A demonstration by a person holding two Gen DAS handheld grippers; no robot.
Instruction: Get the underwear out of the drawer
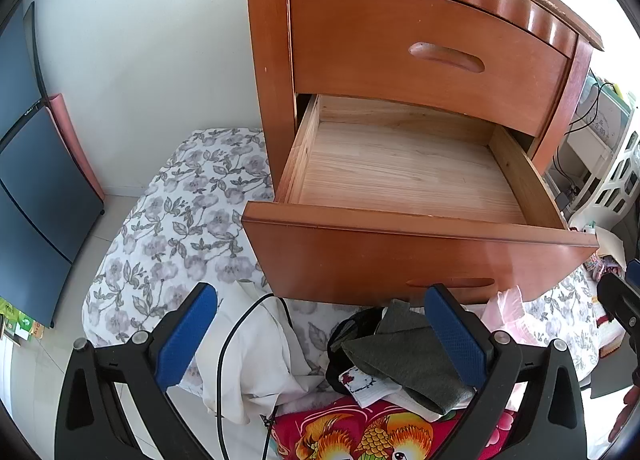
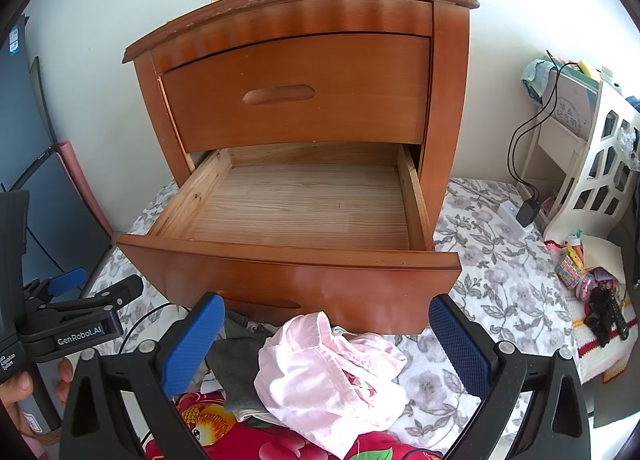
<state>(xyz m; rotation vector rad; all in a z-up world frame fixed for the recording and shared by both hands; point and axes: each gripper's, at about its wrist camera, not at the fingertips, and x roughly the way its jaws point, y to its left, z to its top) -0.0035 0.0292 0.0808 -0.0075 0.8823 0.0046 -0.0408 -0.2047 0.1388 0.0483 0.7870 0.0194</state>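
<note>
The wooden nightstand's lower drawer [image 1: 404, 171] [image 2: 304, 203] is pulled out, and its bare wood bottom holds nothing. Underwear lies on the floral bedding in front of it: a grey piece [image 1: 408, 360] [image 2: 236, 364] over a black one [image 1: 352, 332], a white garment [image 1: 256, 356], and a pink piece [image 2: 328, 368] [image 1: 508, 312]. My left gripper [image 1: 320, 336] hangs open above the grey and white pieces. My right gripper [image 2: 326, 344] is open above the pink piece. Neither holds anything. The left gripper's body [image 2: 80, 316] shows at the left of the right wrist view.
The upper drawer [image 2: 296, 87] is closed. A black cable [image 1: 236, 336] trails over the white garment. A red patterned blanket [image 1: 380, 432] lies nearest me. A white lattice shelf [image 2: 596, 175], a charger [image 2: 520, 211] and small clutter [image 2: 592, 280] sit to the right. Blue panels [image 1: 36, 179] stand at left.
</note>
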